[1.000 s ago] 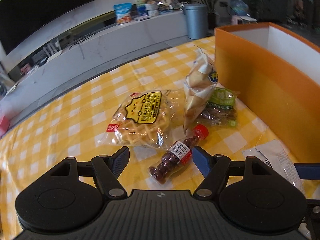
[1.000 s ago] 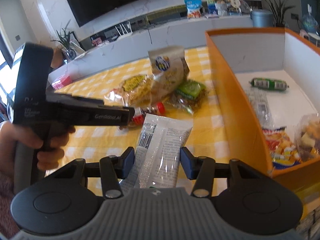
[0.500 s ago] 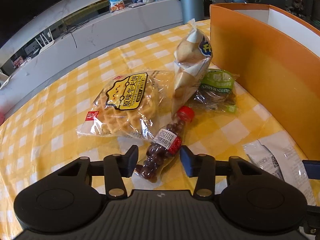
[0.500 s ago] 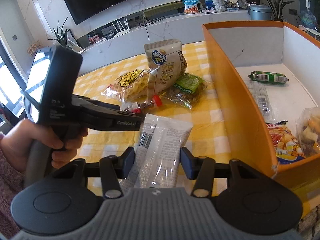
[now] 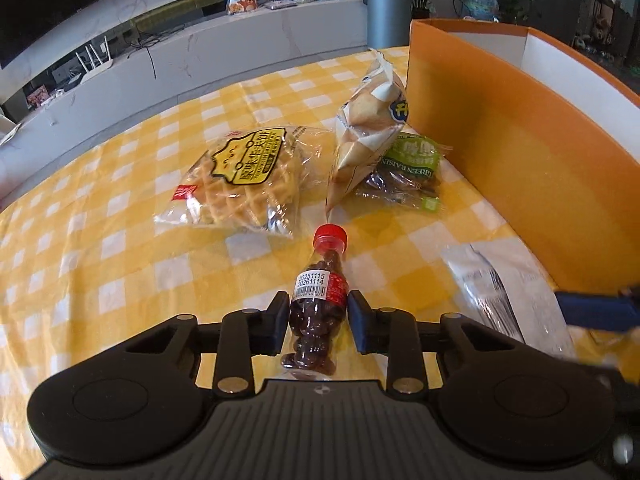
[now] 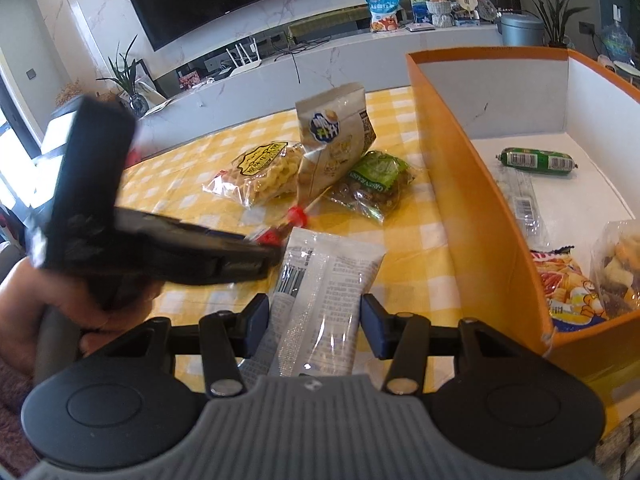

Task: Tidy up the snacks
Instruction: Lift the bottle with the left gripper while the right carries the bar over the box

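A small clear bottle (image 5: 320, 280) with a red cap and dark candies lies on the yellow checked tablecloth (image 5: 100, 264). My left gripper (image 5: 318, 308) is around its body, the jaws closing and both pads against its sides. From the right wrist view this left gripper (image 6: 276, 254) is blurred, held by a hand (image 6: 24, 312). My right gripper (image 6: 315, 312) holds a white foil packet (image 6: 324, 276) between its pads, low over the cloth. The orange box (image 6: 472, 200) stands to the right.
A waffle pack (image 5: 248, 176), a tall cracker bag (image 5: 368, 128) and a green raisin pack (image 5: 408, 168) lie beyond the bottle. Inside the box are a green sausage (image 6: 536, 162), a clear packet and snack bags (image 6: 568, 288). A TV console stands behind the table.
My left gripper moved in over the bottle and its jaws narrowed from wide apart to touching its sides. The right gripper and its packet stayed put.
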Demonstrator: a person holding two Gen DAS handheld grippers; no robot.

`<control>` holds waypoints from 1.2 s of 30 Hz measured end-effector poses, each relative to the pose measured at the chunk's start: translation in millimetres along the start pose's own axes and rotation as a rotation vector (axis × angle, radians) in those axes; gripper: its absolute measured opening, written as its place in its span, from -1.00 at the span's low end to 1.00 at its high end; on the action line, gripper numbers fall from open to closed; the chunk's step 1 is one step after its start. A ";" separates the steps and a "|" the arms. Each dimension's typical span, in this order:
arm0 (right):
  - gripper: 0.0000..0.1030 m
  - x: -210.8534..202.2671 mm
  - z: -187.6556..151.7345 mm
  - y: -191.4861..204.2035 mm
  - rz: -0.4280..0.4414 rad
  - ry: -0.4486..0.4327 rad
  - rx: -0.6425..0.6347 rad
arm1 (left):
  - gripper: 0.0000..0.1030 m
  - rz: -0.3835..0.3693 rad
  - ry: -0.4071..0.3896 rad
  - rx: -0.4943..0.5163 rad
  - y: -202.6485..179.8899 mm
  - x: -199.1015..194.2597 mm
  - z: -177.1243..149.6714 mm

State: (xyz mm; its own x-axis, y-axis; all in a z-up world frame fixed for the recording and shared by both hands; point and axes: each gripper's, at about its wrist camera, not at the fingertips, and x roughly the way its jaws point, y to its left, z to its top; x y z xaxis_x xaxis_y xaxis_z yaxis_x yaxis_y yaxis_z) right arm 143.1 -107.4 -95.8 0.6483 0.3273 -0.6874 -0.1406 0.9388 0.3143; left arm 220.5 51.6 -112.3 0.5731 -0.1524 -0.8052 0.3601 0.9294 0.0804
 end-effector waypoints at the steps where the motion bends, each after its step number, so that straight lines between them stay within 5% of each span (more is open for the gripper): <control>1: -0.04 -0.9 0.8 -0.5 0.001 0.001 0.004 | -0.31 0.004 -0.005 0.006 -0.1 -5.0 -3.7; 11: -0.04 -22.3 4.5 10.6 0.075 -0.036 0.009 | -0.31 0.017 -0.052 -0.061 3.1 -53.2 -23.5; 19: -0.04 -70.3 26.4 -8.8 0.160 -0.173 0.094 | -0.31 -0.037 -0.145 -0.092 2.3 -97.2 -12.6; 29: -0.04 -107.5 54.2 -88.7 0.046 -0.337 0.291 | -0.31 -0.130 -0.293 -0.122 -21.3 -122.0 25.5; 36: -0.04 -79.2 72.4 -124.1 -0.101 -0.277 0.321 | -0.31 -0.213 -0.311 -0.114 -51.9 -103.3 46.9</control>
State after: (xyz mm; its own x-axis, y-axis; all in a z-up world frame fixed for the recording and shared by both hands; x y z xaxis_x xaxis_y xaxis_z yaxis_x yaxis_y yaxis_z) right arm 163.4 -257.6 -33.0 0.8292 0.1534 -0.5374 0.1453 0.8693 0.4724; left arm 177.1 3.3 -5.7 0.6967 -0.4238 -0.5787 0.4205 0.8949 -0.1491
